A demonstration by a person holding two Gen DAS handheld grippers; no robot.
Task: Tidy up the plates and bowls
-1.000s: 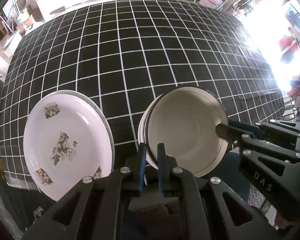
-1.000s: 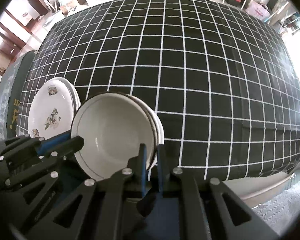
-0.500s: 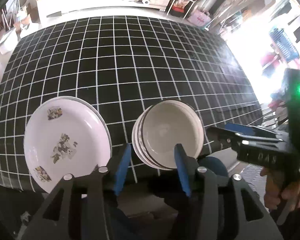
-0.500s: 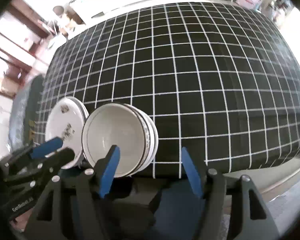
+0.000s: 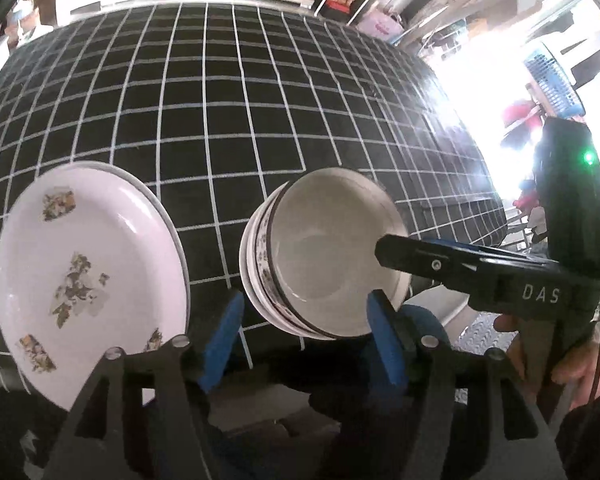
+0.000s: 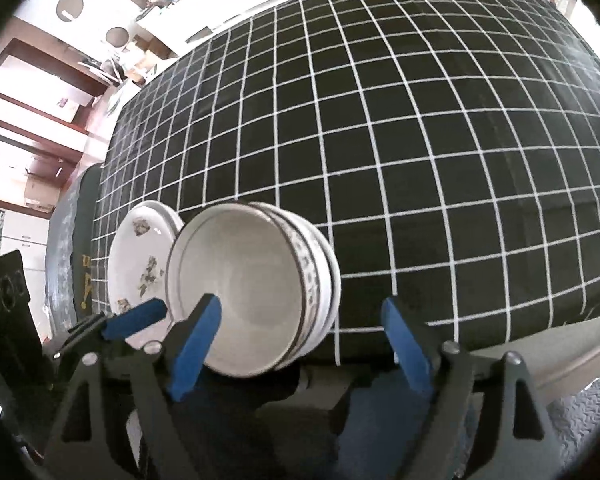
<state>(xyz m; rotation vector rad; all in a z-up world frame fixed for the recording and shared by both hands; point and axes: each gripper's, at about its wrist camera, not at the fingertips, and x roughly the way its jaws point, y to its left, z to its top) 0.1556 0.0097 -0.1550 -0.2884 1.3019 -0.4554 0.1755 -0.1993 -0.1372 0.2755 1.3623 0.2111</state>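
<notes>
A stack of white bowls (image 5: 324,256) with dark patterned bands sits near the front edge of a black grid-patterned table (image 5: 228,92). To its left lies a stack of white plates (image 5: 84,272) with flower prints. My left gripper (image 5: 306,340) is open and empty, just in front of the bowls. My right gripper (image 6: 300,344) is open and empty, in front of the bowls (image 6: 248,288); it shows from the side in the left wrist view (image 5: 440,256). The plates (image 6: 140,256) lie left of the bowls in the right wrist view.
The table cloth (image 6: 380,140) stretches far back and to the right. A dark chair or cushion (image 6: 72,232) stands at the table's left end. Shelves and clutter line the far wall. The left gripper's finger (image 6: 136,316) shows at the lower left.
Both grippers went from shut to open and pulled back from the bowls toward the table's front edge. The bowl stack and plates stay in place.
</notes>
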